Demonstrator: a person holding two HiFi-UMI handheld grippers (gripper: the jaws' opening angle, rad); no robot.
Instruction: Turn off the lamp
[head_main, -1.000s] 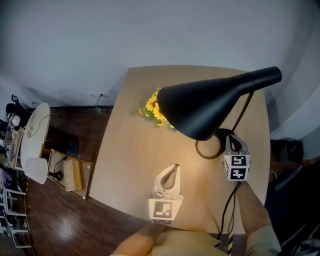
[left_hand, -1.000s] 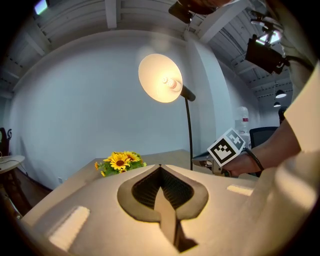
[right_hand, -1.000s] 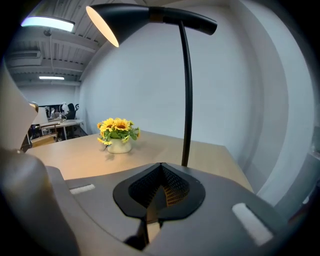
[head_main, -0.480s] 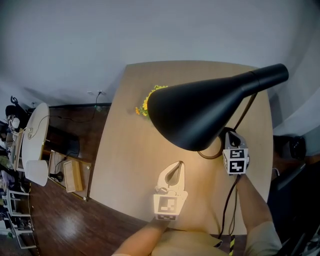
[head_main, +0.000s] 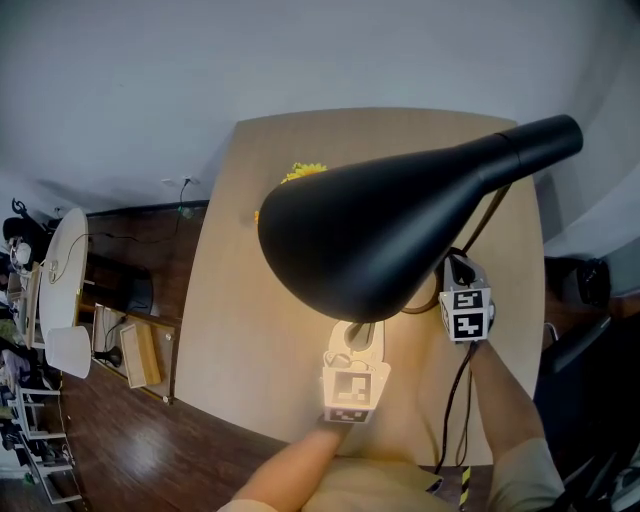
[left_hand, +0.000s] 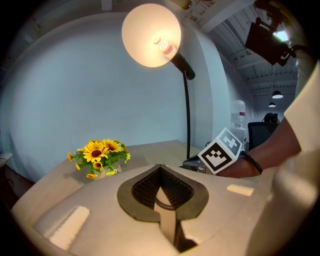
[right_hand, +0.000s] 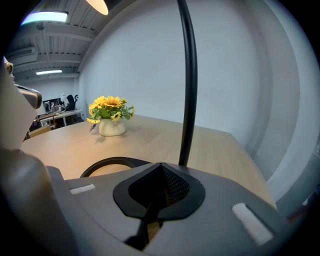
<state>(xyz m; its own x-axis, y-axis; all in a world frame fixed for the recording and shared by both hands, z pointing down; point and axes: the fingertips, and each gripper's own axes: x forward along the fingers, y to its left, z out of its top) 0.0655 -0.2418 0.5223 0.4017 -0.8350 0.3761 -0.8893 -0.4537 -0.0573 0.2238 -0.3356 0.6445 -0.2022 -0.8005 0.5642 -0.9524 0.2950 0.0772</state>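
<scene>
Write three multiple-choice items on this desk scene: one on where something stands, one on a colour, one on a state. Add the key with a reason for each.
1. The sunflowers stand:
A. on the floor
B. on the table
C. on a chair

2. The outside of the lamp shade is:
A. white
B. red
C. black

3. The lamp is:
A. lit
B. off
C. lying on its side

Key: 1 B, both gripper views show them resting on the wooden top. 2 C, the head view shows the shade's black outer shell. 3 A, the bulb glows inside the shade in the left gripper view, and the pole stands upright.
</scene>
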